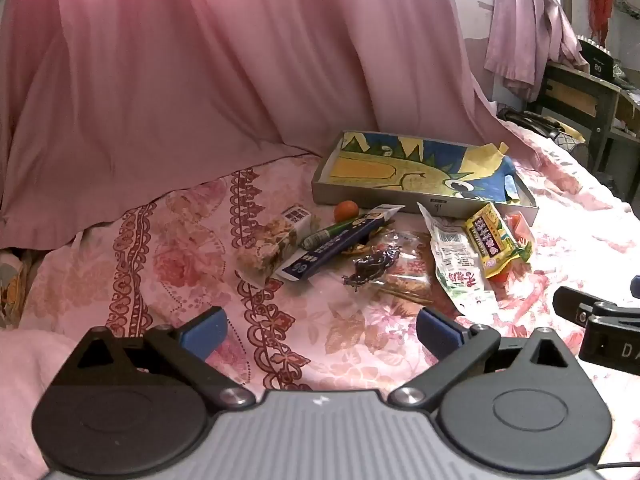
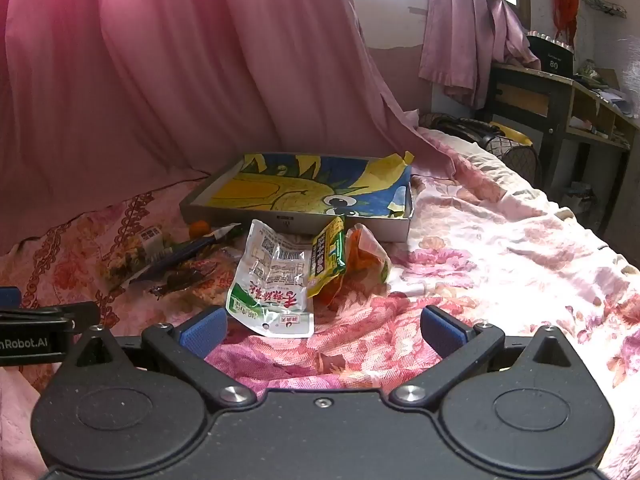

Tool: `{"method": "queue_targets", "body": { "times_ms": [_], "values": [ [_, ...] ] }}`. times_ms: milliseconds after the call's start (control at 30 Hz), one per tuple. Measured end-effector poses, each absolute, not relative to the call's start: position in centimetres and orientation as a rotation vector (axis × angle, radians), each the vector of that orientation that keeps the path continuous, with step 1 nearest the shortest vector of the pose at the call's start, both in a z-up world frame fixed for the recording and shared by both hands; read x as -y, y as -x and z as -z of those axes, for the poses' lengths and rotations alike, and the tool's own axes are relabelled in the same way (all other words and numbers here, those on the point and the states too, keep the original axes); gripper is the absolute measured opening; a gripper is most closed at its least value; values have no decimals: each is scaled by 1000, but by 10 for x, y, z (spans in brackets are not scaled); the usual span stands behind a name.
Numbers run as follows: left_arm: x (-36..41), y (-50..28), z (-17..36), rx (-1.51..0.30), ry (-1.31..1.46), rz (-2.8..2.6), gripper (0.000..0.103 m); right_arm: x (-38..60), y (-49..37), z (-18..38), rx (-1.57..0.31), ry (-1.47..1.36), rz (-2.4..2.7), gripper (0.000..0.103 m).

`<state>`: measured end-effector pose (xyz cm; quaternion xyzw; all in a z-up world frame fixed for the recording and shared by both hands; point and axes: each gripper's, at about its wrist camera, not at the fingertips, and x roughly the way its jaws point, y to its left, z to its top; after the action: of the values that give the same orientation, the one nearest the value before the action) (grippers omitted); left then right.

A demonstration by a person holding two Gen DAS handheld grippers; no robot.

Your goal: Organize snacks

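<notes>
Several snack packets lie on a floral bedspread in front of a shallow grey box point(image 1: 424, 200) point(image 2: 296, 220) lined with a blue and yellow cartoon picture. Among them are a white and green pouch point(image 1: 456, 260) point(image 2: 272, 280), a yellow and green packet point(image 1: 496, 240) point(image 2: 328, 256), a dark blue stick packet point(image 1: 340, 244) point(image 2: 180, 256), a clear nut bar point(image 1: 272, 244), a clear packet with dark dried bits point(image 1: 384, 264) and a small orange ball point(image 1: 346, 209) point(image 2: 199, 229). My left gripper point(image 1: 320, 332) is open, short of the pile. My right gripper point(image 2: 322, 330) is open, just before the white pouch.
A pink curtain point(image 1: 200, 60) point(image 2: 160, 80) hangs behind the bed. At the far right stand a dark desk point(image 1: 592, 96) point(image 2: 560, 96) and hanging lilac clothes point(image 2: 472, 28). A dark bag point(image 2: 508, 144) sits at the bed's far end. Bare bedspread point(image 2: 500, 248) lies right of the box.
</notes>
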<state>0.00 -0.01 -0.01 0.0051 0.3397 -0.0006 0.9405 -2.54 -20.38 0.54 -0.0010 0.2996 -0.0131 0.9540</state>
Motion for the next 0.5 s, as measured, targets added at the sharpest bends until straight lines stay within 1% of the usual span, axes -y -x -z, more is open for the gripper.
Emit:
{"method": "queue_targets", "body": {
  "times_ms": [500],
  "values": [
    [0,0,0,-693,-8,2,103,204,25,-4,-612,2,26,102]
  ]
}}
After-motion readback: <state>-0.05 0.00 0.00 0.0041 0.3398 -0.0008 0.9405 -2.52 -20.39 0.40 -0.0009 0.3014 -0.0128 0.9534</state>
